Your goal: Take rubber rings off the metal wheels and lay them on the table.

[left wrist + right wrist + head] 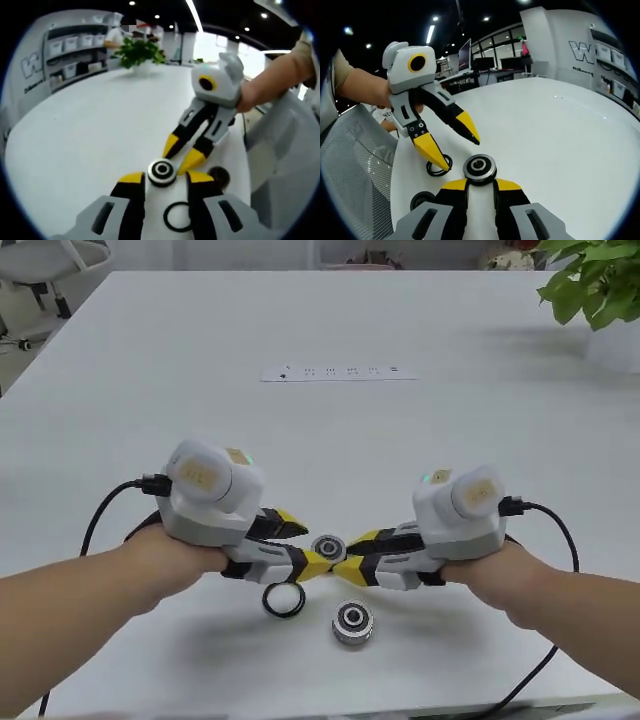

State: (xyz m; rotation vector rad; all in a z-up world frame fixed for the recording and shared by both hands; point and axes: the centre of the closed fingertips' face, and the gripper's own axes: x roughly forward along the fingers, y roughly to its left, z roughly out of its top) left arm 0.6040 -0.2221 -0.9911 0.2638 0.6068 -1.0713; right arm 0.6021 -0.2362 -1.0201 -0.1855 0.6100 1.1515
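Left tool (310, 548) held open at wheel (328, 547) | right tool (352, 558): grip cannot be told | one ring (283, 600) laid by near edge of table (300, 440) | one judged left.

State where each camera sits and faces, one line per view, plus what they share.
Head view: on the headset, looking down at the white table; both forearms, left gripper and right gripper show.
Left gripper view: on the left gripper, looking along its jaws at the right gripper and right hand.
Right gripper view: on the right gripper, facing the left gripper and left hand.
Shared: all three see the metal wheel at the jaw tips and the rubber ring lying flat.
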